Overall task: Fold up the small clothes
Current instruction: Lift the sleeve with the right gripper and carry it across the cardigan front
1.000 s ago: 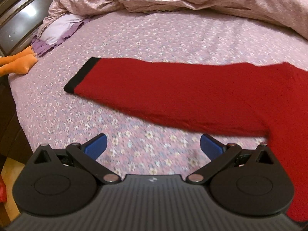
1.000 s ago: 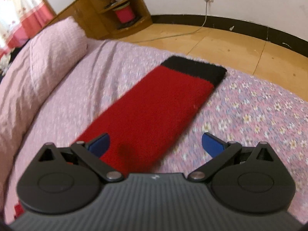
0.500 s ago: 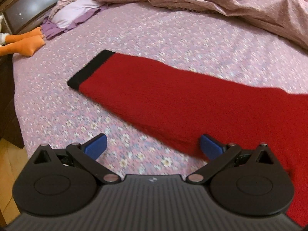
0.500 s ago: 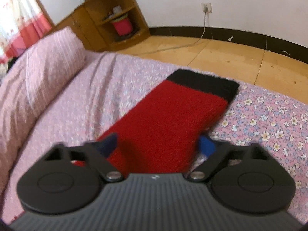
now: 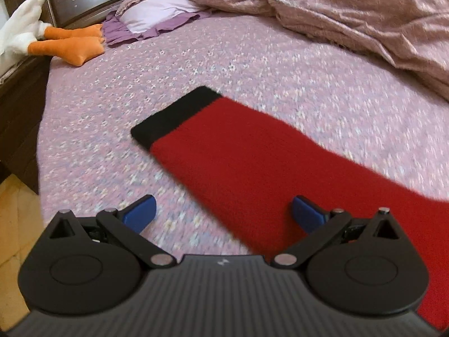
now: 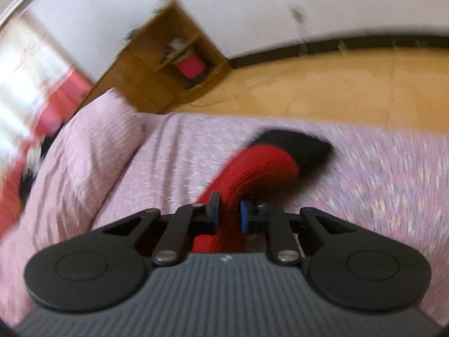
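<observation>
Gripping one red sleeve [image 6: 252, 165] of the sweater, the right gripper [image 6: 228, 213] has just been closing, and the knit now sits pinched between its pads, arching up from the bed with the black cuff [image 6: 303, 146] drooping beyond. The other sleeve [image 5: 252, 163] lies flat on the flowered bedsheet [image 5: 140, 98], its long axis running from the black cuff [image 5: 174, 118] at far left down to the near right, where it passes under the left gripper [image 5: 221, 213]. That gripper's blue fingers [image 5: 140, 213] stand wide apart, holding nothing, so the left hand is the nearer one for this sleeve. A rumpled pink quilt [image 5: 336, 8] lies along the far side, and an orange-and-white soft toy [image 5: 56, 42] sits at the far left. Past the bed are a wooden floor [image 6: 350, 84] and a shelf unit [image 6: 174, 61].
</observation>
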A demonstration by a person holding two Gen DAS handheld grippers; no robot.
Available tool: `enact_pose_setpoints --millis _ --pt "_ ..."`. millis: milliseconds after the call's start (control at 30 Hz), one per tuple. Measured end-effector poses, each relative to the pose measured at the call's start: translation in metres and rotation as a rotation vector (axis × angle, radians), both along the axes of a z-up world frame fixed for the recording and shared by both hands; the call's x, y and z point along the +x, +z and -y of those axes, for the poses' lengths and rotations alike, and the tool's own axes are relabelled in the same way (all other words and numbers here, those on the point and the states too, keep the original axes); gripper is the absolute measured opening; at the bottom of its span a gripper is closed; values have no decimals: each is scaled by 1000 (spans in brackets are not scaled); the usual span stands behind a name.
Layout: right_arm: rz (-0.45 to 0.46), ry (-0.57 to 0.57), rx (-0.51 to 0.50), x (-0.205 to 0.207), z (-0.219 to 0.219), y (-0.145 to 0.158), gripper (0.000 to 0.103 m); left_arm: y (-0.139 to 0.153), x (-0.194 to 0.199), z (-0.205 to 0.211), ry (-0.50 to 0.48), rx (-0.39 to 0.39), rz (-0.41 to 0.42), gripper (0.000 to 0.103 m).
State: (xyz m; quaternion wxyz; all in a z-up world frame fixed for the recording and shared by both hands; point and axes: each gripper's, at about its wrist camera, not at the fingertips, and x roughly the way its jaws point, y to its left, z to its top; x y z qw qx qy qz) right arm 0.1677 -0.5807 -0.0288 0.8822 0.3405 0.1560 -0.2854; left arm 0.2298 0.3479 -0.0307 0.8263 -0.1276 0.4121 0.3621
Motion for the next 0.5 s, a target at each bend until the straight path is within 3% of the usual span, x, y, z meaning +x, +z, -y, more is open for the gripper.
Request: enact_pose_setpoints --millis 100,167,300,500 --pt "-45 112 -222 11 -31 30 17 -7 5 -11 28 -37 38 103" --pt "-37 176 -306 15 -48 48 17 -10 6 -16 57 -75 74 103" --pt "26 296 -375 21 -85 81 17 -10 12 -15 31 -52 77 103" --pt "132 481 -403 26 -155 113 17 -9 17 -11 -21 -36 79 103"
